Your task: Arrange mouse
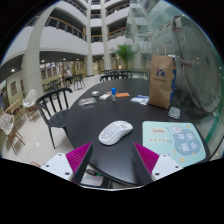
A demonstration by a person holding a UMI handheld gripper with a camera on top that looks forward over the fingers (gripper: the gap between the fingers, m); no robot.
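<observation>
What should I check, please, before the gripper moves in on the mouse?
1. Mouse in view, just ahead of the fingers: ok.
2. Gripper open, with both pink pads wider apart than the mouse: ok.
3. Path from the fingers to the mouse free of other things: ok.
4. Mouse lined up with the gap between the fingers: ok, roughly centred.
5. Light mat beside the mouse lying flat on the dark table with bare room on it: ok.
6. Paper bag beyond the mat standing well clear of the approach: ok.
</observation>
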